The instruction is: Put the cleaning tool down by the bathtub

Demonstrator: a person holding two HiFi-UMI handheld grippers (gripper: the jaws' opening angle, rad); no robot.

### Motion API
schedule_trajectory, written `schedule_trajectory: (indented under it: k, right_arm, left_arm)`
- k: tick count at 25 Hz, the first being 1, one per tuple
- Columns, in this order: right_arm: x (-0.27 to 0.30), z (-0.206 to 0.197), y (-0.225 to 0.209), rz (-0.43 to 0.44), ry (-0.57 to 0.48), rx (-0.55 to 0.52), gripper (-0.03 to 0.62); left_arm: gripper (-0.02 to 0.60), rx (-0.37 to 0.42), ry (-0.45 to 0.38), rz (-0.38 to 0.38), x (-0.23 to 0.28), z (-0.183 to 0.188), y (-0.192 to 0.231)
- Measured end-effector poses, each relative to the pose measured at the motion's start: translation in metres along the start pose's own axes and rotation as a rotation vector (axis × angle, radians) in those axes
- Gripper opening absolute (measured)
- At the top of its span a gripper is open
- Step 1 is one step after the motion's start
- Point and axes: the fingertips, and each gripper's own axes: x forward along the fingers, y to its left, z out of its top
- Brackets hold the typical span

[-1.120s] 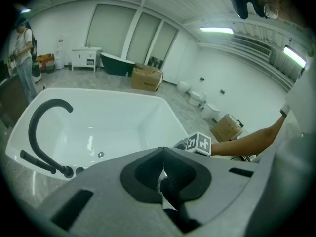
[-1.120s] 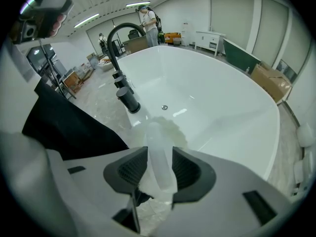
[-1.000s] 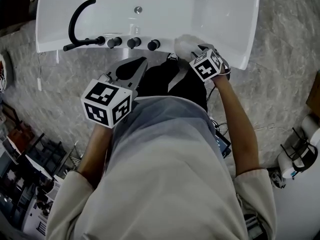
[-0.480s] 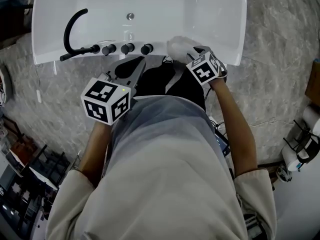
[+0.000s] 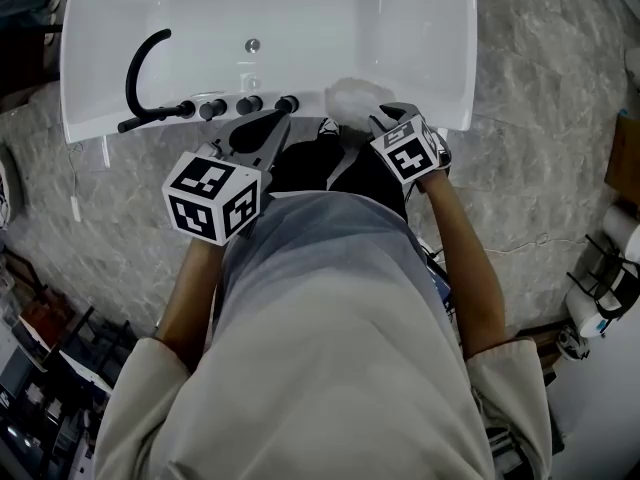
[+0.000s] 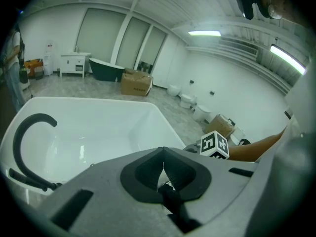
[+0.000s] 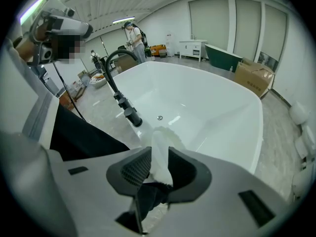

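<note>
The cleaning tool, a white fluffy cloth (image 5: 350, 96) (image 7: 161, 144), rests on the near rim of the white bathtub (image 5: 462, 58) (image 7: 222, 107), just right of the black knobs (image 5: 248, 105). My right gripper (image 5: 376, 118) (image 7: 159, 156) is at that rim. Its jaws are closing on the cloth, which fills the gap between the pads. My left gripper (image 5: 284, 121) (image 6: 163, 153) hovers near the rim by the knobs, its tips together with nothing in them. The tub (image 6: 98, 127) also lies ahead in the left gripper view.
A black curved faucet (image 5: 140, 58) (image 7: 116, 73) rises at the tub's left end. Grey stone floor surrounds the tub. Clutter lies at the lower left (image 5: 40, 368), and a rack (image 5: 600, 298) at the right. A person (image 7: 132, 36) and a cardboard box (image 7: 254, 73) stand far off.
The head view has drifted, so the tub sits lower and further left. Both grippers keep their places at the near rim, the cloth still at the right gripper's tips.
</note>
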Motion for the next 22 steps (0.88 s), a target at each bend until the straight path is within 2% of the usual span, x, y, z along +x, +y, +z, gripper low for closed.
schedule_trajectory:
  k: [6, 14, 22]
  right_arm:
    - [-0.025, 0.004, 0.004, -0.039, -0.053, 0.015, 0.087]
    - [-0.063, 0.013, 0.000, -0.091, -0.168, 0.194, 0.078]
    - [-0.103, 0.020, -0.005, -0.114, -0.281, 0.307, 0.072]
  left_arm:
    - [0.005, -0.045, -0.072, -0.070, -0.004, 0.016, -0.013]
    - [0.005, 0.004, -0.065, -0.071, -0.003, 0.016, -0.017]
    - [0.005, 0.045, -0.067, -0.082, -0.003, 0.022, -0.028]
